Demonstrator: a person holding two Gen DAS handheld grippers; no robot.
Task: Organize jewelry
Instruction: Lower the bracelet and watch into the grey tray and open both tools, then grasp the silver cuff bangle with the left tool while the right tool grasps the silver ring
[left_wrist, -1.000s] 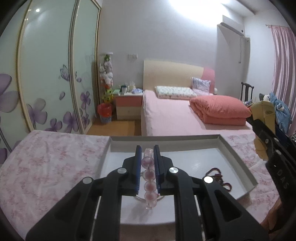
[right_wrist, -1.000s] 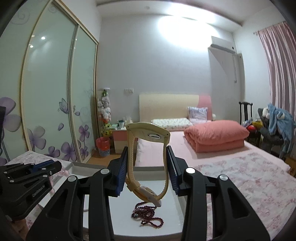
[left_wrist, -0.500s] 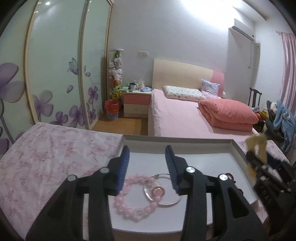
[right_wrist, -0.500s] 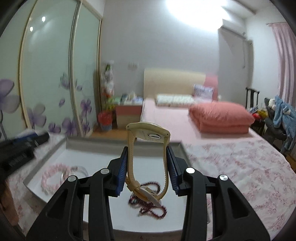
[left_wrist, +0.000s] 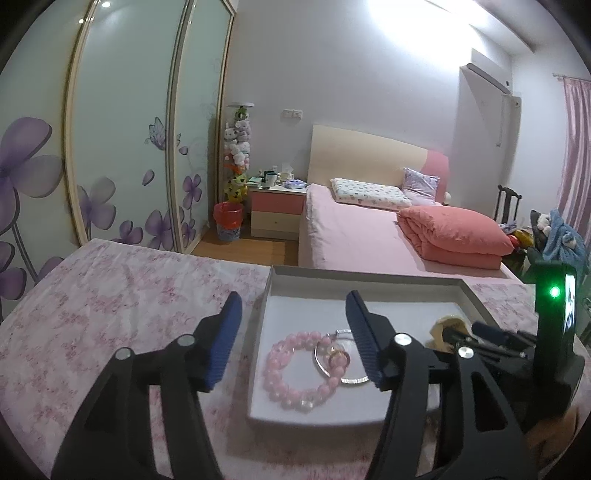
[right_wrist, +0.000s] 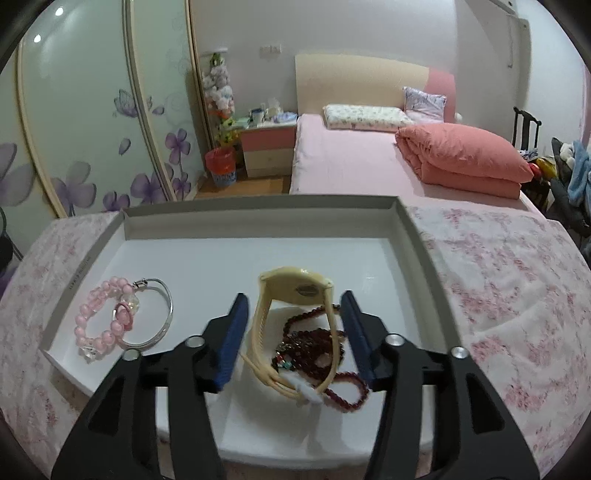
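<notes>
Pink bead bracelet (right_wrist: 100, 320): lying in white tray (right_wrist: 258, 221), overlapping silver bangle (right_wrist: 157, 317)
Left gripper (left_wrist: 293, 334): wide apart, holding nothing
Right gripper (right_wrist: 291, 334): parted around cream watch (right_wrist: 295, 317), not clamping

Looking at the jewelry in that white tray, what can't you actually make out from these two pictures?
- Dark red bead string: right wrist view, the cream watch lies over it, hiding how it coils.
- Same watch: left wrist view, only a blurred scrap shows behind the right gripper.
- Lettering on the tray rim: right wrist view, too small to read.
- Tray's near edge: both views, hidden by gripper bodies.
</notes>
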